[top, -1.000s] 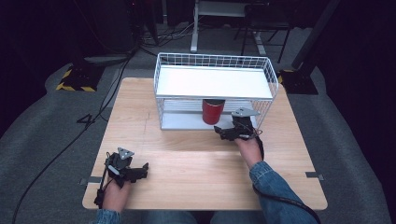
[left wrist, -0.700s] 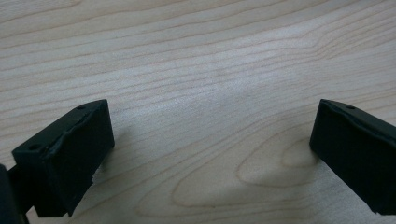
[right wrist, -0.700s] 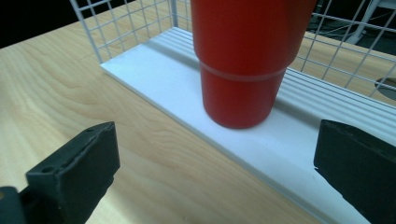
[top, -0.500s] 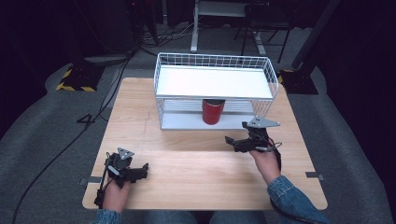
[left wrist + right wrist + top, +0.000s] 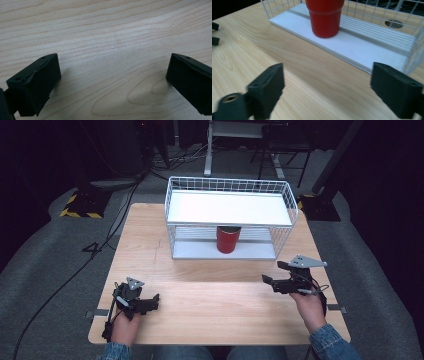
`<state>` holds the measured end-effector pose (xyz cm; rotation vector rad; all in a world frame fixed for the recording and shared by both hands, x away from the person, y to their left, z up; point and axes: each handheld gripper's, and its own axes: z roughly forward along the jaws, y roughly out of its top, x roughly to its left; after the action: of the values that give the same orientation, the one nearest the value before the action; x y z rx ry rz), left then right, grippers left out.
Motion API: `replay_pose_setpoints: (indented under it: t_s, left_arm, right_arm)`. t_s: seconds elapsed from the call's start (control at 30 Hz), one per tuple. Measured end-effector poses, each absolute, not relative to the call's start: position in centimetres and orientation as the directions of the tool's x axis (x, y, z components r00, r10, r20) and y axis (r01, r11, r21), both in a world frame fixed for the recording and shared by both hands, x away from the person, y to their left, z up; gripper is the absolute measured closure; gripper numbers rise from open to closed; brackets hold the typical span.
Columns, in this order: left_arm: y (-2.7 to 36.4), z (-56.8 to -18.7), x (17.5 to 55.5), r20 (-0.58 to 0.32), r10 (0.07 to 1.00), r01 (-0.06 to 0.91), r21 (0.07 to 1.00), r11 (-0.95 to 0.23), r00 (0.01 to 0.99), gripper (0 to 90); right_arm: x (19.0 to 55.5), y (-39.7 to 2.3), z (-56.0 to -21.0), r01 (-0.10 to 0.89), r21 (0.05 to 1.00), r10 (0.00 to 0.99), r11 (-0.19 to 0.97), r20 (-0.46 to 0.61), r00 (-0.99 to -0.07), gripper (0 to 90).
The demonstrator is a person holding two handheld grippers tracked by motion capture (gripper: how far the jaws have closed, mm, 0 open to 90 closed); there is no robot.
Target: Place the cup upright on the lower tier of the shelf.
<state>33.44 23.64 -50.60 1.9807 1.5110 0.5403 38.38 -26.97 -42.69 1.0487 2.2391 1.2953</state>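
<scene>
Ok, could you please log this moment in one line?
red cup: upright on lower rack shelf | right gripper: jaws just closing, empty | left gripper: open

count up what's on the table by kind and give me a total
Red cup: 1
White wire shelf rack: 1
Handheld grippers: 2, the left gripper and the right gripper
Total: 4

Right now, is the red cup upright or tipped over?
Upright: the red cup stands on its base on the rack's lower shelf, sides vertical.
</scene>
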Motion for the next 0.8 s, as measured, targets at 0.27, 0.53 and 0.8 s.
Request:
replay_pose_setpoints:
  t_s: [0.27,0.53,0.8]
  left_arm:
    - [23.5,-50.6,33.7,-0.031,0.961,0.725,0.663,-0.186,0.275,0.0]
    - [23.3,-50.6,33.9,-0.029,0.961,0.724,0.664,-0.186,0.274,0.0]
    - [23.3,-50.6,34.1,-0.031,0.961,0.723,0.665,-0.186,0.275,0.0]
  right_arm:
    - [36.3,-30.5,-43.6,0.473,0.848,0.777,0.237,0.127,-0.617,15.3]
    - [34.7,-33.1,-45.0,0.506,0.838,0.799,0.203,0.156,-0.580,15.4]
    - [33.6,-34.5,-47.0,0.540,0.808,0.821,0.237,0.130,-0.555,15.4]
